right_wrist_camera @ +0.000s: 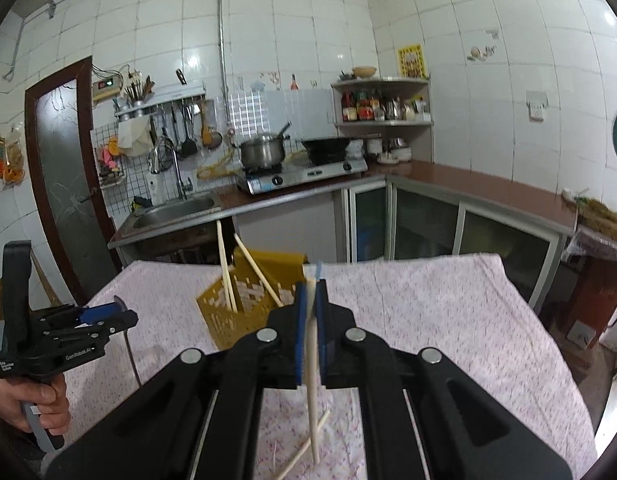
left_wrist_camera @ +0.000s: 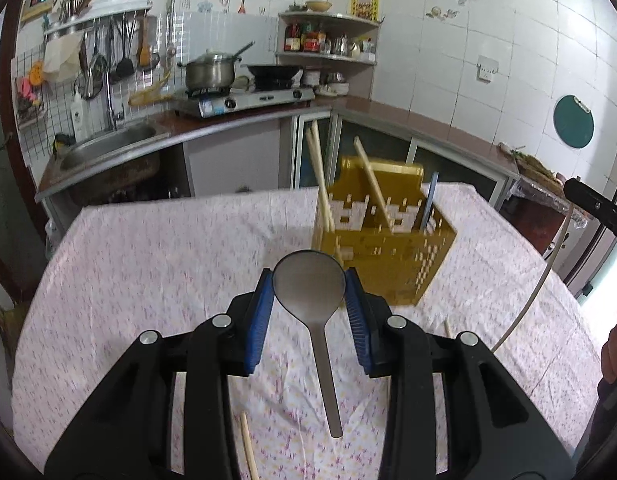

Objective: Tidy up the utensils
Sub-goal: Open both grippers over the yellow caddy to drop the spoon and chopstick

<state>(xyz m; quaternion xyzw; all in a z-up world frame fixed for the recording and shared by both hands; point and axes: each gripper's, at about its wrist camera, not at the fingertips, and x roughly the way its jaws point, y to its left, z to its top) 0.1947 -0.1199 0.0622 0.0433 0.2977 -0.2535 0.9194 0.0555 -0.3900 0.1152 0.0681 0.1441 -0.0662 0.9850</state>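
Note:
A yellow perforated utensil basket (left_wrist_camera: 384, 256) stands on the cloth-covered table and holds several chopsticks (left_wrist_camera: 372, 178). My left gripper (left_wrist_camera: 309, 280) is shut on the bowl of a metal spoon (left_wrist_camera: 308, 284), handle hanging down toward me, held above the table just in front of the basket. My right gripper (right_wrist_camera: 311, 292) is shut on a pale chopstick (right_wrist_camera: 313, 400) that hangs down between the pads, above the table and right of the basket (right_wrist_camera: 236, 308). The left gripper also shows at the left of the right wrist view (right_wrist_camera: 108, 314).
Loose chopsticks lie on the pink flowered tablecloth (left_wrist_camera: 148, 280) near its front: one (left_wrist_camera: 248, 448) under the left gripper, another (right_wrist_camera: 304, 448) under the right. Kitchen counter with sink (left_wrist_camera: 108, 144), stove (left_wrist_camera: 244, 100) and cabinets stands beyond the table's far edge.

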